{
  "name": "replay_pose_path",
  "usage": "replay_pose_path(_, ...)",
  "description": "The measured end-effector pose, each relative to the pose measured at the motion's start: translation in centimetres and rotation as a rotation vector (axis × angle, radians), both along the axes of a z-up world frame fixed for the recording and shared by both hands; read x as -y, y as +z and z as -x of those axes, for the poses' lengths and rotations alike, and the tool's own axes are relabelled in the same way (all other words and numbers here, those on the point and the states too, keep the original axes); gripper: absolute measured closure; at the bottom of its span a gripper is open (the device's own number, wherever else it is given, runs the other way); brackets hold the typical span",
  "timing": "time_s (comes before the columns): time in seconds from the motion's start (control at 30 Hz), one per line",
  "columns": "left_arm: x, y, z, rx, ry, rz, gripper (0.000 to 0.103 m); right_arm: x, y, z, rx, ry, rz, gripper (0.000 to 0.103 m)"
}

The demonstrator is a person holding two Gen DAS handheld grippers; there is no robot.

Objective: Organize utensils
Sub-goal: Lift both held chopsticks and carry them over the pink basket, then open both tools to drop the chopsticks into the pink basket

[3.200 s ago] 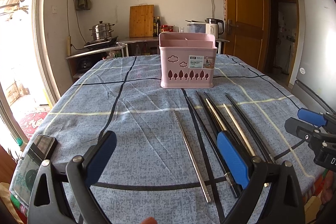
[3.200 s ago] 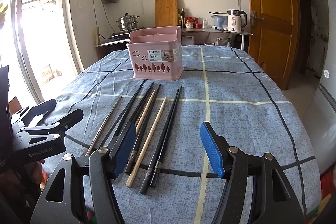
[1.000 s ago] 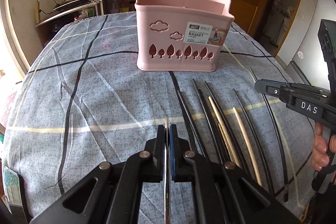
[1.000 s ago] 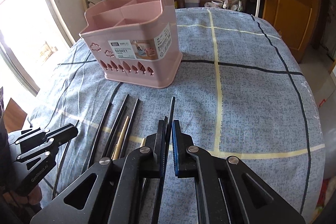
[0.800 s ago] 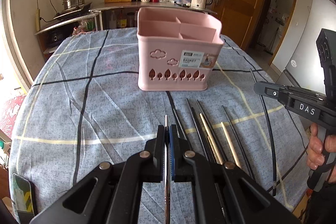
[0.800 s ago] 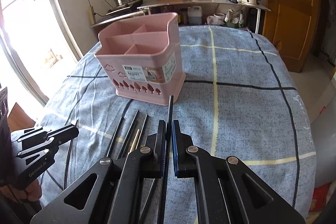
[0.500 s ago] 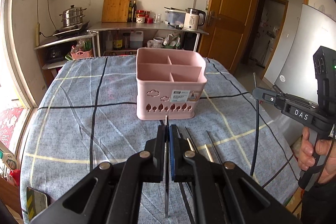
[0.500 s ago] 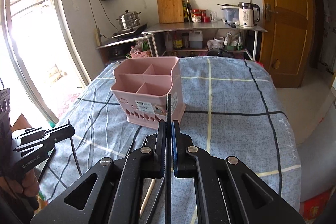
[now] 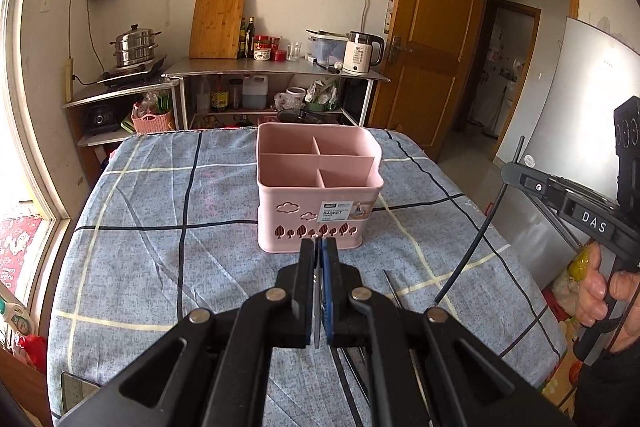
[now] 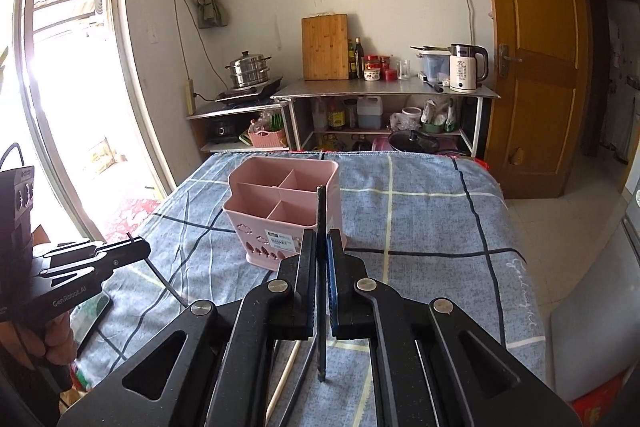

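Observation:
A pink divided utensil basket (image 9: 318, 187) stands mid-table; it also shows in the right wrist view (image 10: 280, 211). My left gripper (image 9: 319, 247) is shut on a metal chopstick (image 9: 317, 307) and holds it high above the table, in front of the basket. My right gripper (image 10: 321, 239) is shut on a black chopstick (image 10: 321, 211), also lifted; the same chopstick (image 9: 476, 239) hangs at the right in the left wrist view. More chopsticks (image 9: 394, 287) lie on the cloth below, mostly hidden by the grippers.
The table has a blue checked cloth (image 9: 160, 227). A phone (image 10: 94, 315) lies near its left edge. Shelves with a kettle (image 9: 362, 53), cutting board and pot stand beyond the far edge. A wooden door (image 9: 432, 39) is at the right.
Both grippers closed on a chopstick each on the table, then rose and tilted up, so the basket now looks smaller and lower and its compartments show from above.

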State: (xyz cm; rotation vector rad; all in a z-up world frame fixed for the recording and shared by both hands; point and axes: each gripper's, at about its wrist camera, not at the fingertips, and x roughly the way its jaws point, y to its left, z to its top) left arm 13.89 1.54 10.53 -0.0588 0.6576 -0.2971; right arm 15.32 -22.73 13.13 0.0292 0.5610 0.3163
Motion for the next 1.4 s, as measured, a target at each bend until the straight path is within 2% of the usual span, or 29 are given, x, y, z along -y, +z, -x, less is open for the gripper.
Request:
replay_pose_path(0.23, -0.2, 1.3, -0.8, 0.008, -0.024, 0.010, 0.099, -0.6, 1.0, -0.4, 0.018, 0.025, -0.003, 0.098)
replay_pose_path(0.5, -1.0, 4.6, -4.4, 0.034, -0.014, 0.017, 0.099, -2.6, 3.6, -2.0, 0.078, 0.070, -0.018, 0.098)
replay_pose_path(0.73, -1.2, 8.1, -7.4, 0.093, -0.004, 0.031, 0.099, -3.9, 6.7, -4.4, 0.159, 0.095, -0.071, 0.098)
replay_pose_path(0.9, -1.8, 9.3, -9.6, 0.122, 0.015, 0.061, 0.099, -4.6, 7.7, -6.6, 0.191, 0.090, -0.115, 0.098)
replay_pose_path(1.17, -1.9, 8.4, -12.9, 0.127, 0.024, 0.069, 0.099, -5.7, 7.7, -9.6, 0.209, 0.080, -0.188, 0.098)
replay_pose_path(1.27, -2.0, 7.2, -14.0, 0.102, 0.032, 0.074, 0.099, -6.4, 7.1, -10.6, 0.204, 0.078, -0.187, 0.098)
replay_pose_path(1.4, -2.2, 5.1, -15.0, 0.054, 0.034, 0.074, 0.099, -6.8, 5.1, -11.8, 0.154, 0.074, -0.184, 0.098)
